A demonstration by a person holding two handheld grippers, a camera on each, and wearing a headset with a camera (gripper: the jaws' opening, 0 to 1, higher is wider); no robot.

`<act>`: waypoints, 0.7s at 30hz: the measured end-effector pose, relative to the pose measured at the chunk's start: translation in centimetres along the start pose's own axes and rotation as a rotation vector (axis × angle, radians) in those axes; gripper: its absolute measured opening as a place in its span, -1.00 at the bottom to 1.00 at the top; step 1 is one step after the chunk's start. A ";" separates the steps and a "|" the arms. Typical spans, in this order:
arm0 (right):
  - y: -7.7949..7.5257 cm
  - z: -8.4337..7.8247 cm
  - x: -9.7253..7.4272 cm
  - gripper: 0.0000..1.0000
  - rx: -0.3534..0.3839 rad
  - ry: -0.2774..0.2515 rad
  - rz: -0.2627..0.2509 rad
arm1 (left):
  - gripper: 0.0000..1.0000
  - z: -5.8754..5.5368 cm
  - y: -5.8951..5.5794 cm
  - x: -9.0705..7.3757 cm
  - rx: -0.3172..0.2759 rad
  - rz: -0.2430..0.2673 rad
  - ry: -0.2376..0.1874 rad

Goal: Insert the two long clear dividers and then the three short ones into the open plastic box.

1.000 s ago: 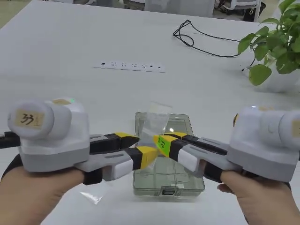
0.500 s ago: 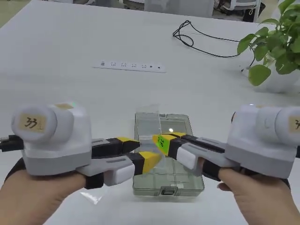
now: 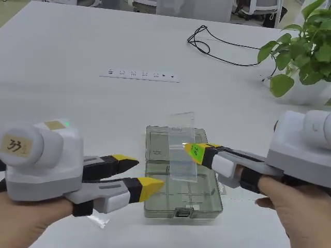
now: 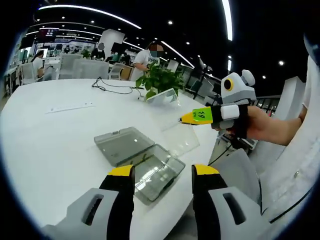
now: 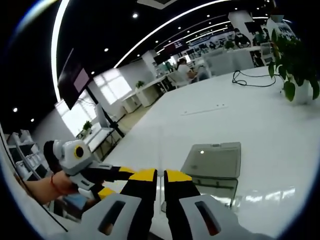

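Divider: thin clear rectangular plastic divider (image 3: pixel 182 155), centre frame, hanging over the open smoky-clear plastic box (image 3: pixel 155 209); whether it is a long or a short one is hard to tell.
Right gripper (image 3: pixel 193 151): jaws narrow, pinching the divider's edge.
Left gripper (image 3: pixel 145 173): jaws wide, empty.
Handling: likely light, stiff and slippery; pinch the upper edge.

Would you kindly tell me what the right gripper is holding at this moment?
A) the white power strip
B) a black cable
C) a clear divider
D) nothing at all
C: the right gripper has its jaws shut on a clear divider, which the head view shows hanging over the open plastic box.
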State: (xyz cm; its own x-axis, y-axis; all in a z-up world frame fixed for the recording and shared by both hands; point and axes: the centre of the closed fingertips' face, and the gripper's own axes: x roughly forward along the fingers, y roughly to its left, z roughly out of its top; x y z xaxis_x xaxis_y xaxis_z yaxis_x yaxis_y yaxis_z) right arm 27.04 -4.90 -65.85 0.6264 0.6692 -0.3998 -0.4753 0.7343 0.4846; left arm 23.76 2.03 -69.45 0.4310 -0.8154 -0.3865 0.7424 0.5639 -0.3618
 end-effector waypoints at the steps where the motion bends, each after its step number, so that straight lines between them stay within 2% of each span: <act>1: -0.3 0.1 -0.1 -0.86 0.009 0.003 -0.007 | -0.07 -0.1 0.0 -0.1 0.007 -0.001 0.004; 5: -1.5 0.2 -0.2 -0.87 0.018 0.021 -0.050 | 0.05 -0.4 0.2 -0.4 0.034 -0.013 0.007; 7: -2.1 0.1 -0.3 -0.87 0.028 0.034 -0.071 | 0.13 -0.4 0.3 -0.5 0.078 -0.015 0.003; 11: -3.5 -0.4 -0.4 -0.87 0.036 0.076 -0.128 | 0.31 -0.7 0.3 -0.6 0.127 -0.028 0.007; 16: -4.9 -1.0 -0.6 -0.87 0.061 0.130 -0.184 | 0.48 -1.8 0.5 -0.5 0.161 -0.044 0.040; 21: -5.9 -2.1 -0.6 -0.86 0.094 0.197 -0.227 | 0.65 -2.4 0.8 -0.5 0.175 -0.055 0.043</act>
State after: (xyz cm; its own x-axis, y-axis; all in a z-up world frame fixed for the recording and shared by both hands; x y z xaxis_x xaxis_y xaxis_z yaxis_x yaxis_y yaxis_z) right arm 28.19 -9.43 -70.10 0.5738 0.5051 -0.6448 -0.2719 0.8600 0.4317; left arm 22.90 3.18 -71.64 0.3674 -0.8359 -0.4078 0.8439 0.4839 -0.2315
